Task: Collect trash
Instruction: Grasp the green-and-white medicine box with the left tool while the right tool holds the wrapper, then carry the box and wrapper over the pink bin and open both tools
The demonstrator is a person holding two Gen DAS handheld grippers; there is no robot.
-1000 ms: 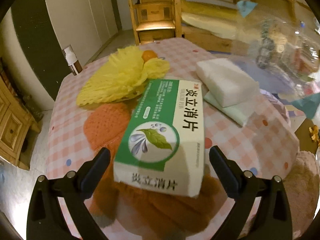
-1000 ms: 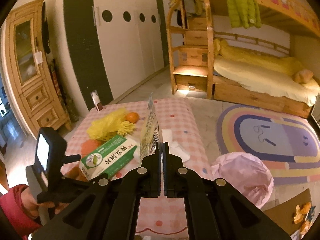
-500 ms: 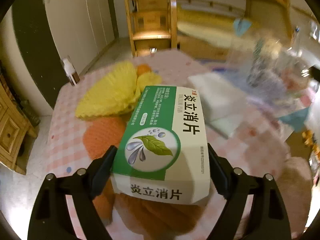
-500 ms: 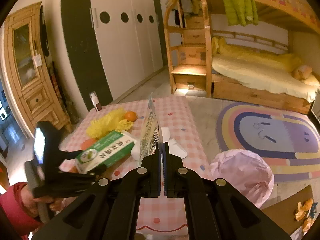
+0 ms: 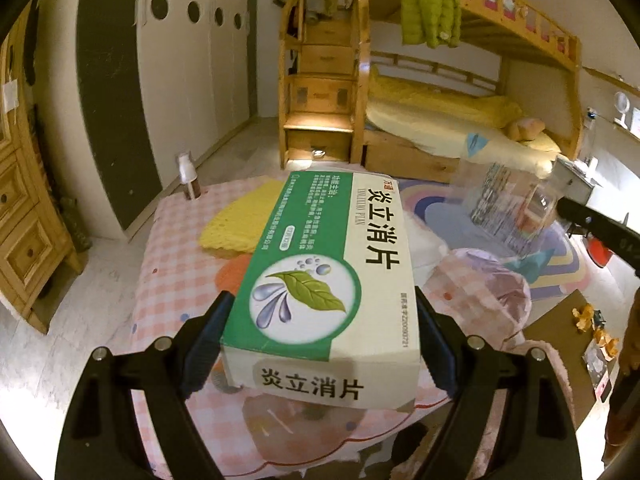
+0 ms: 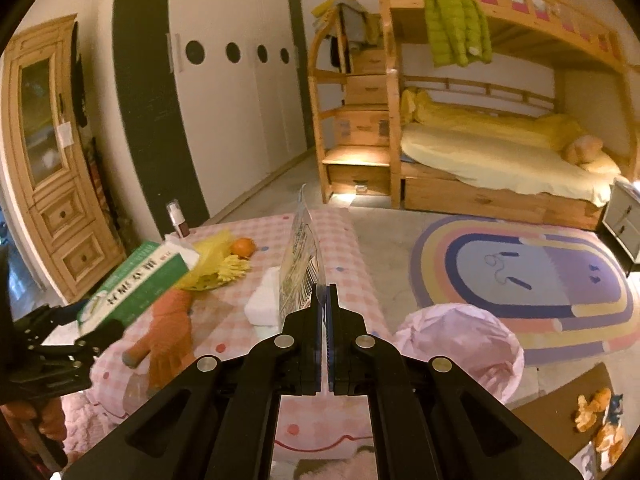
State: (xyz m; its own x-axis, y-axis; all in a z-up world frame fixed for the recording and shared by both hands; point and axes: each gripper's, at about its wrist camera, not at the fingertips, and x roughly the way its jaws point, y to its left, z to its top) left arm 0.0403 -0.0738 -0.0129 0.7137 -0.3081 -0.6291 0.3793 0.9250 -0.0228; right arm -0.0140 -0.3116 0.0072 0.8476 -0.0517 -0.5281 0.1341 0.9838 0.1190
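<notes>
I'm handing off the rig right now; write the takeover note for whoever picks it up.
Left tool: shut on the green medicine box, lifted clear of the table.
Right tool: shut on a clear plastic wrapper, held upright.
Pink bag sits beside the table, not yet used for either item.
Left on the table: yellow foam net, orange, orange glove, white foam block, spray bottle.
</notes>
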